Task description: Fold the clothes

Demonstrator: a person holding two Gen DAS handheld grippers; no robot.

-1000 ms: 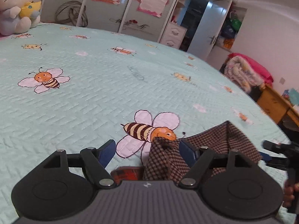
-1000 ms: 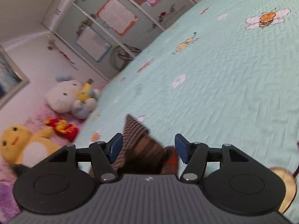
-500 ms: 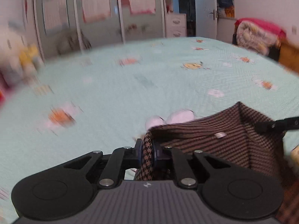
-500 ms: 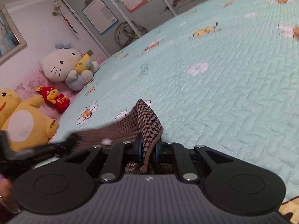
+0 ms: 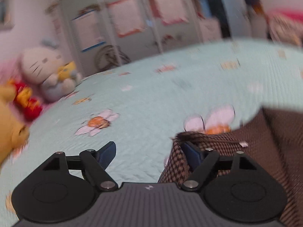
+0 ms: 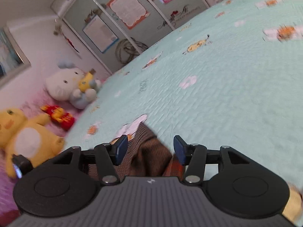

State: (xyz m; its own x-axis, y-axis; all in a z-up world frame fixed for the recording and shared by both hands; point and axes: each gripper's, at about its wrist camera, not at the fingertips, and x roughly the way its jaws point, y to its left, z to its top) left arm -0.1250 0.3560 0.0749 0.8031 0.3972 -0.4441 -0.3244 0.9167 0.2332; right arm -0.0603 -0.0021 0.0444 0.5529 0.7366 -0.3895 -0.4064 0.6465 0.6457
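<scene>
Both grippers, left (image 5: pixel 148 152) and right (image 6: pixel 148 147), spread wide, holding nothing. Brown houndstooth garment (image 5: pixel 265 141) lies on the blurred mint bedspread (image 6: pixel 217 94), draped over the left gripper's right finger, largely hidden.

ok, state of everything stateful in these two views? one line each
left gripper: jaws open, checked cloth draped over one finger
right gripper: jaws open, nothing clamped
checked garment: bunched on the bed, not folded flat, released by both grippers
bedspread: spread flat
white cat plush: sitting upright at the bed's edge
yellow bear plush: sitting upright beside it
</scene>
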